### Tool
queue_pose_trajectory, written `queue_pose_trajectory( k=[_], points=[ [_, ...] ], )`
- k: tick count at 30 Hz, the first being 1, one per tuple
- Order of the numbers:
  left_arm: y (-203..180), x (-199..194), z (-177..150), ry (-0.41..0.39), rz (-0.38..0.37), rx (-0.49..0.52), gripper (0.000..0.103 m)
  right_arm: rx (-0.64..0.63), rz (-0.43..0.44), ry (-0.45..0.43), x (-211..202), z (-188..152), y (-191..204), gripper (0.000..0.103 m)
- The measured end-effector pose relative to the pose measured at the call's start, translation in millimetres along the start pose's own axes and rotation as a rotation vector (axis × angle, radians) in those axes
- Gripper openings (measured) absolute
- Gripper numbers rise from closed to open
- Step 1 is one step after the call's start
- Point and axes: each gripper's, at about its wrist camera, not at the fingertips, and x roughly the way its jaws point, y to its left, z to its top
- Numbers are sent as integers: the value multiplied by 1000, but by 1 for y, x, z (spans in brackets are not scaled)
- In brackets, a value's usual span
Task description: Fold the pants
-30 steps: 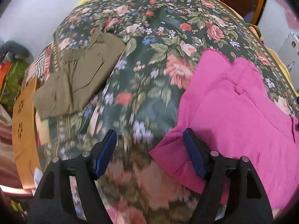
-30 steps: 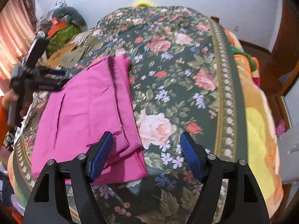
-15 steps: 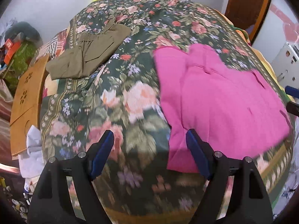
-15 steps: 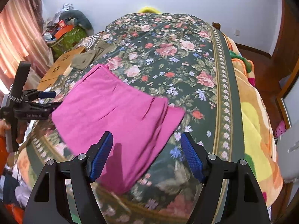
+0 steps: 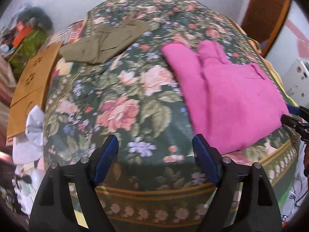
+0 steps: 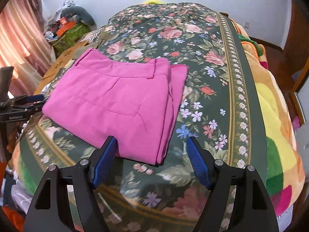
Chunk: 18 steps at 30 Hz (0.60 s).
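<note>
The pink pants [image 5: 227, 94] lie folded flat on the floral bedspread [image 5: 123, 100], near its front edge; they also show in the right wrist view [image 6: 115, 104]. My left gripper [image 5: 156, 160] is open and empty, held back off the bed's edge, left of the pants. My right gripper [image 6: 150, 160] is open and empty, just short of the pants' near corner. Each gripper shows at the edge of the other's view: the right one [image 5: 295, 119] and the left one [image 6: 25, 104].
Folded olive pants [image 5: 104, 40] lie at the bed's far left. A cardboard box [image 5: 30, 85] and white paper [image 5: 32, 127] sit beside the bed's left side. An orange-yellow blanket [image 6: 274, 116] hangs along the right side. Clutter [image 6: 67, 27] stands by the wall.
Both grippers have drawn back from the bed and let the pink pants go. The pants now lie folded and still.
</note>
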Motion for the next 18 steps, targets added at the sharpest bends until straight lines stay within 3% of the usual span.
queue_pose_trajectory(
  k=[3,7,14,18],
  points=[
    [11,1,0,15,-16,-34,81,9,-30,-2,1,3,-3,70],
    [14,-9,6,-15,18,-26,81,-10,-28,-1,-7,7,-1,69],
    [-7,-36,45,-124,-60,24,81,-19,-12,-68,-19,33,-1,69],
    [-32,-32,73,-152,-104,72,77,-29,8,-88,-13,54,-2,69]
  ],
)
